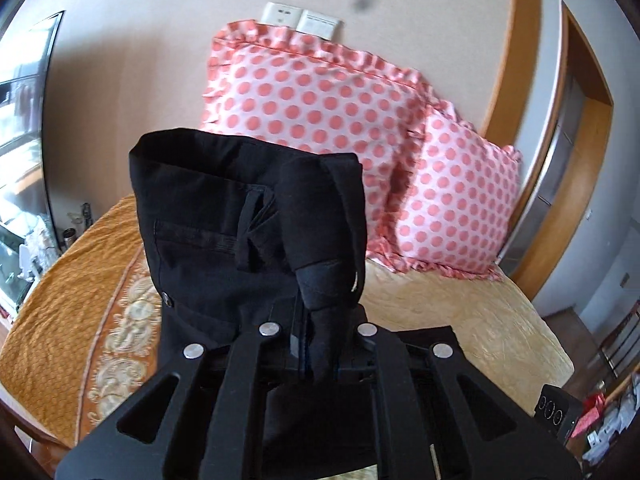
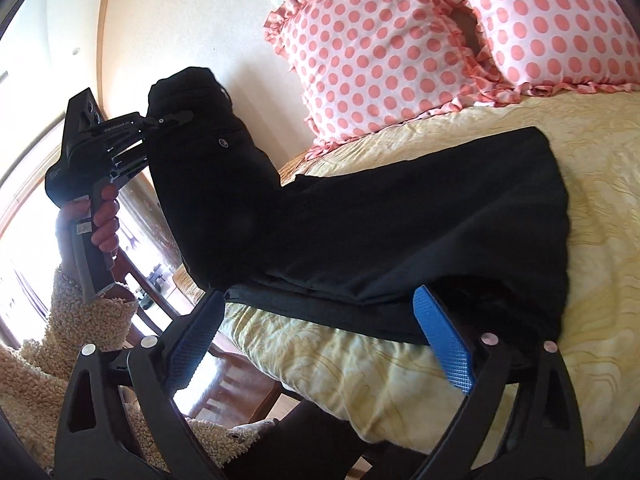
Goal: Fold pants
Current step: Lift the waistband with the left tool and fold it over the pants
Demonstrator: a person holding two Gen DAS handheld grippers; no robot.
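One pair of black pants (image 2: 400, 232) drapes over the bed's (image 2: 580, 168) near edge, its waistband end lifted clear, pinched in the left gripper (image 1: 320, 300), whose jaws are clamped on the fabric. The right gripper (image 2: 320, 336) hangs with jaws spread wide, holding nothing, beside the bed's edge. Two pink polka-dot pillows (image 1: 312, 92) lean at the head end.

Pants (image 2: 400, 232) draped across the bed (image 2: 580, 160), one end lifted; pillows (image 2: 380, 48) against the wall block the head end; bare quilt beside the right gripper (image 2: 320, 344).
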